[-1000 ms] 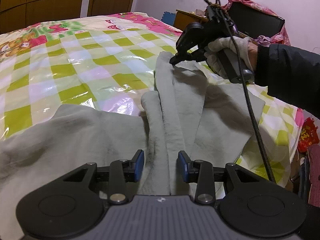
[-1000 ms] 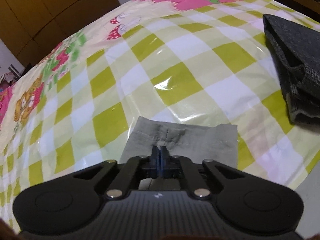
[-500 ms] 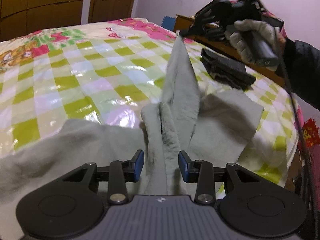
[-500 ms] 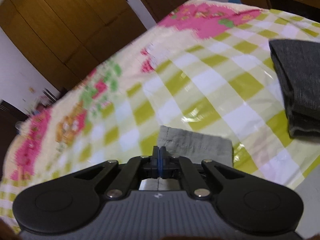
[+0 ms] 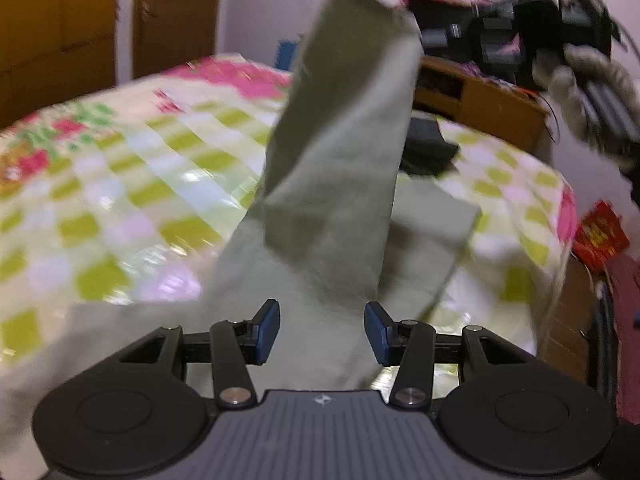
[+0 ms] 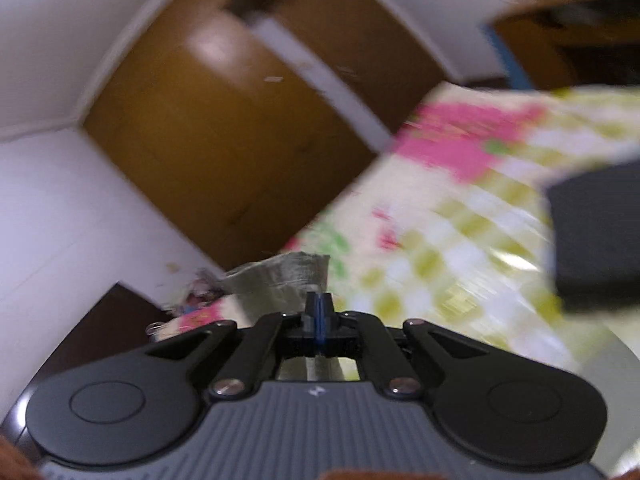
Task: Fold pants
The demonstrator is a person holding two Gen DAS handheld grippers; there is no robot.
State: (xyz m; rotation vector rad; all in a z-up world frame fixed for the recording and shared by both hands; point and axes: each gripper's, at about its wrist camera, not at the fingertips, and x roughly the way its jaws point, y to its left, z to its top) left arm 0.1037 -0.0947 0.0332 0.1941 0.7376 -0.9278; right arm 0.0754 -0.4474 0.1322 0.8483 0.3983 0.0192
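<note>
Left wrist view, pants (image 5: 340, 184): grey-green fabric is seen lifted steeply off the bed, one leg drawn up toward the upper right, the other leg lying flat beneath it.
Pants, lower part: cloth is spread over the near bed surface and passes between and under the left gripper's fingers.
Left gripper (image 5: 322, 334): blue-padded fingers are spread and opening; fabric lies between them, but no pad is seen pressing on it.
Right gripper (image 6: 319, 314): fingers are pressed together, pinching the pants hem (image 6: 280, 276), which stands up just beyond the tips.
Right gripper, from the left wrist view: it is seen blurred at upper right (image 5: 452, 38), held by a gloved hand (image 5: 592, 92) at the raised end of the leg.
Bedcover (image 5: 120, 184): glossy green-and-white check with pink floral patches is noted under the pants.
Dark folded garment (image 6: 596, 236): it is seen lying on the cover, apart from the pants.
Background: wooden wardrobe doors (image 6: 224, 128) and a wooden side table (image 5: 480, 100) are recorded.
Image quality: both views are motion-blurred.
</note>
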